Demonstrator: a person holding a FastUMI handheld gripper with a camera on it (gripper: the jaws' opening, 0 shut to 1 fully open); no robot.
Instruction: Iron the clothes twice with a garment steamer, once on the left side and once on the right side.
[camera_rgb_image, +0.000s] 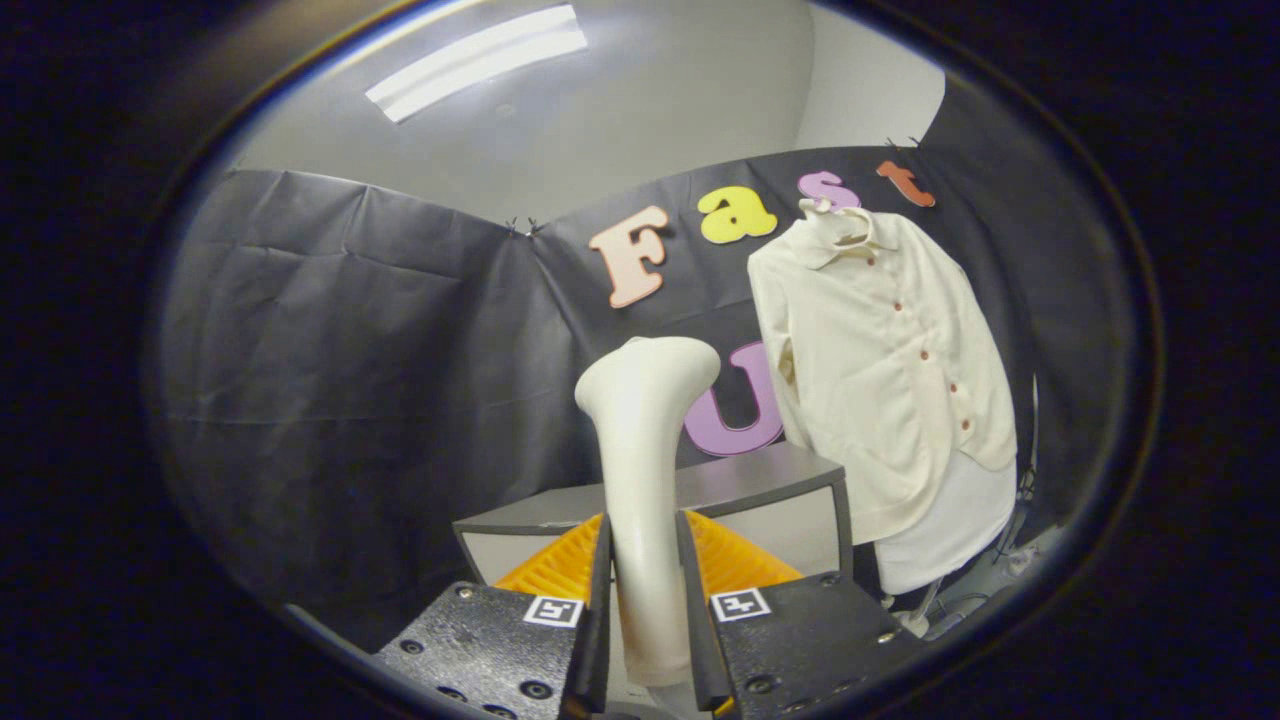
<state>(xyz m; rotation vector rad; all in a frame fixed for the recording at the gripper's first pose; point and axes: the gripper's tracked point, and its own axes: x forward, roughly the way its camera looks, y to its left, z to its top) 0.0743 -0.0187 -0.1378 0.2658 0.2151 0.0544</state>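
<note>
A cream garment steamer (645, 470) stands upright between my fingers, its handle pinched by both pads and its flared head rising above them. My gripper (645, 600) is shut on it, held up off the table. A cream button-up shirt (885, 360) hangs on a hanger beyond the fingers and to their right, against the black booth wall, with its button row facing me. The steamer's head is well short of the shirt and to its left.
A grey-topped table (740, 485) lies just beyond the fingers, below the steamer. A white stand or cloth (950, 530) shows under the shirt's hem, with cables on the floor beside it. The black cloth wall closes in the back and left.
</note>
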